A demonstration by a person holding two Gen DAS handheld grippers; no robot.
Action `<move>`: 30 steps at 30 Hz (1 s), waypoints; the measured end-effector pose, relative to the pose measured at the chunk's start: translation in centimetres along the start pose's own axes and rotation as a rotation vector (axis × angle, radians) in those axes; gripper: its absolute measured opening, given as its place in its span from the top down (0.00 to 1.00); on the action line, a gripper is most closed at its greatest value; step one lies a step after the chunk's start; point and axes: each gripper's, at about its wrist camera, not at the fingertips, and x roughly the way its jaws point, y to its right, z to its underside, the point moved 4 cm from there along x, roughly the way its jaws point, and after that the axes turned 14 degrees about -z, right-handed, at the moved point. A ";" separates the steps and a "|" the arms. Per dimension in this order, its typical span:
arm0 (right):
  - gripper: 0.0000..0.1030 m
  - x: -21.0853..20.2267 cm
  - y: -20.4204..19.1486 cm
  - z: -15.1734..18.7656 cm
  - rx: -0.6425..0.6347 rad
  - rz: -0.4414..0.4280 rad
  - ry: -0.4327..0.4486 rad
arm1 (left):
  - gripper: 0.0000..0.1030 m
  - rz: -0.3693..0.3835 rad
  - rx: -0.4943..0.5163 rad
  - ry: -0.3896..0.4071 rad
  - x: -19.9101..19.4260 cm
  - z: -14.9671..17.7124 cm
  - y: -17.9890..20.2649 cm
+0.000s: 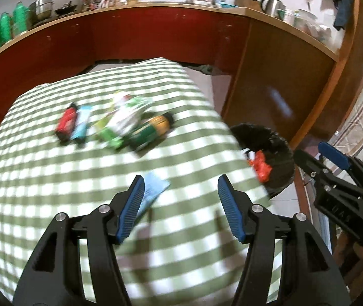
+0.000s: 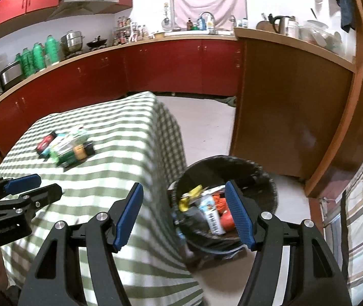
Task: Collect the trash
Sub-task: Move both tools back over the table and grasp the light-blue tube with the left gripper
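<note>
On the green-checked tablecloth (image 1: 54,178) lies a blurred pile of trash: a red packet (image 1: 66,122), a blue packet (image 1: 82,125), green and white wrappers (image 1: 122,117) and a green-and-yellow can (image 1: 153,130). My left gripper (image 1: 181,186) is open above the cloth. A light blue wrapper (image 1: 156,188) lies just inside its left finger, flat on the cloth. My right gripper (image 2: 183,193) is open and holds nothing, above the black bin (image 2: 265,178), which has several wrappers inside. The pile (image 2: 66,148) also shows in the right wrist view.
The bin (image 1: 278,142) stands on the floor off the table's right edge. My right gripper (image 1: 310,150) hangs beside it. My left gripper (image 2: 50,183) is over the table's near left. A wooden cabinet (image 2: 283,117) and red kitchen counters (image 2: 156,66) stand beyond.
</note>
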 end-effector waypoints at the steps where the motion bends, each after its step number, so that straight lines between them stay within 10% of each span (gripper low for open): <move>1: 0.37 0.0 -0.7 0.2 -0.006 -0.007 -0.005 | 0.43 -0.009 -0.008 -0.002 -0.2 0.4 -0.7; 22: 0.37 1.3 -5.7 1.8 -0.044 -0.043 -0.059 | 0.45 -0.038 0.021 -0.043 2.3 2.1 -3.1; 30: 0.37 2.2 -6.2 1.8 -0.054 -0.049 -0.069 | 0.82 -0.056 0.082 -0.007 2.3 2.2 -2.6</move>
